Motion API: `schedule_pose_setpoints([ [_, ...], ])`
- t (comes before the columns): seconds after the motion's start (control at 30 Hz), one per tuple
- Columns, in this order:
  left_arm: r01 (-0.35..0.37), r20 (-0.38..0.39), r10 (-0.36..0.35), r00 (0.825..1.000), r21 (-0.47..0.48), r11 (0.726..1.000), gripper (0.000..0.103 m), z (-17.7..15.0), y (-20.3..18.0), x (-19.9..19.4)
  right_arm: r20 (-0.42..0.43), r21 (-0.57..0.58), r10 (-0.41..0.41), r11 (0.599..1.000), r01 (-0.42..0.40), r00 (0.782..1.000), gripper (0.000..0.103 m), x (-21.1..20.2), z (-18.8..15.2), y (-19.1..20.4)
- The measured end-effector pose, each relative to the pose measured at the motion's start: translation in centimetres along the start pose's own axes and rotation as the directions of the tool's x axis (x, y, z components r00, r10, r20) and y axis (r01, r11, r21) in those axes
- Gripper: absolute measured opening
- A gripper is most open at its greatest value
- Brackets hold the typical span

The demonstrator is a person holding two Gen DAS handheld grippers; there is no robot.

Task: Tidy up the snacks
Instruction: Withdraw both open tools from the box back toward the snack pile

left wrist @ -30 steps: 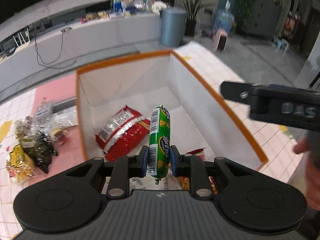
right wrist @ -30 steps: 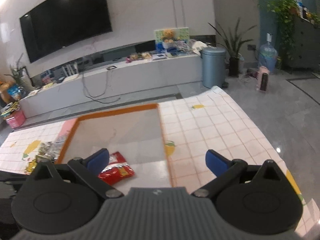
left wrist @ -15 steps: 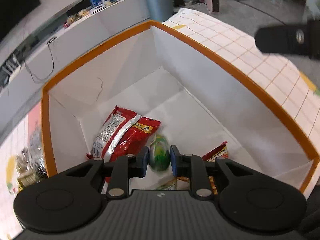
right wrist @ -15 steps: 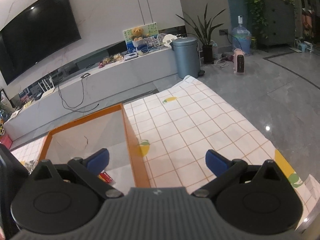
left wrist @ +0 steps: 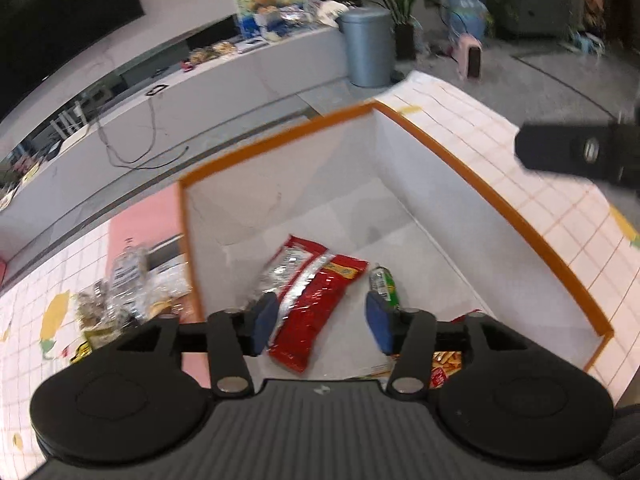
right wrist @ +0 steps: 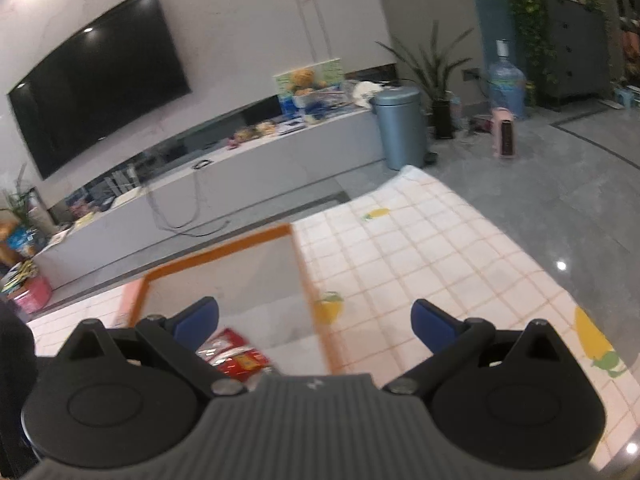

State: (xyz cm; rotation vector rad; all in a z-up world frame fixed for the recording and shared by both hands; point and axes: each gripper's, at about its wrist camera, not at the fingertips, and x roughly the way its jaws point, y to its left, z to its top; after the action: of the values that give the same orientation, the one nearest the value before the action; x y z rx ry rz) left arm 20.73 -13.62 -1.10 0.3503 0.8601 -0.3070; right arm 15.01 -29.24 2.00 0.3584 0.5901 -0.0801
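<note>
The left gripper (left wrist: 320, 322) fingers have just been opening, half spread, nothing between them; the green sausage stick (left wrist: 383, 283) lies in the orange-rimmed box (left wrist: 500, 200) just beyond the right finger. Risk: that finger nudging it. The right gripper (right wrist: 314, 320) gapes empty

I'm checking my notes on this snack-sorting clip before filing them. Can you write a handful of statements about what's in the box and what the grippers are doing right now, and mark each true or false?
1. The green sausage stick lies inside the orange-rimmed box. True.
2. The left gripper is clamped on the sausage stick. False: its fingers have just been opening, and nothing is pressed between them.
3. A red snack bag lies on the box floor. True.
4. The right gripper holds a snack. False: its fingers stand wide apart, empty.
5. Every snack is already in the box. False: a pile of wrapped snacks lies on the checked tablecloth, outside the box's left wall.
</note>
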Motion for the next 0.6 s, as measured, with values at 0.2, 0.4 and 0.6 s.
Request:
schedule_pose_setpoints([
  [0.2,0.006,0.05,-0.002,0.999,-0.081,0.997,0.081,-1.0,2.5,-3.3,0.023,-0.048,-0.014,0.999,0.015,1.0,0.1,-1.7,-0.4,2.1],
  [0.4,0.035,0.07,-0.024,0.997,-0.163,0.986,0.087,-2.7,5.3,-5.9,0.036,-0.094,0.004,0.996,0.0,0.999,0.1,-2.8,-1.6,4.7],
  [0.6,-0.05,0.077,0.07,0.995,-0.231,0.972,0.088,-4.9,8.4,-8.0,-0.032,-0.086,0.037,0.996,-0.039,0.999,0.1,-1.8,-3.6,7.8],
])
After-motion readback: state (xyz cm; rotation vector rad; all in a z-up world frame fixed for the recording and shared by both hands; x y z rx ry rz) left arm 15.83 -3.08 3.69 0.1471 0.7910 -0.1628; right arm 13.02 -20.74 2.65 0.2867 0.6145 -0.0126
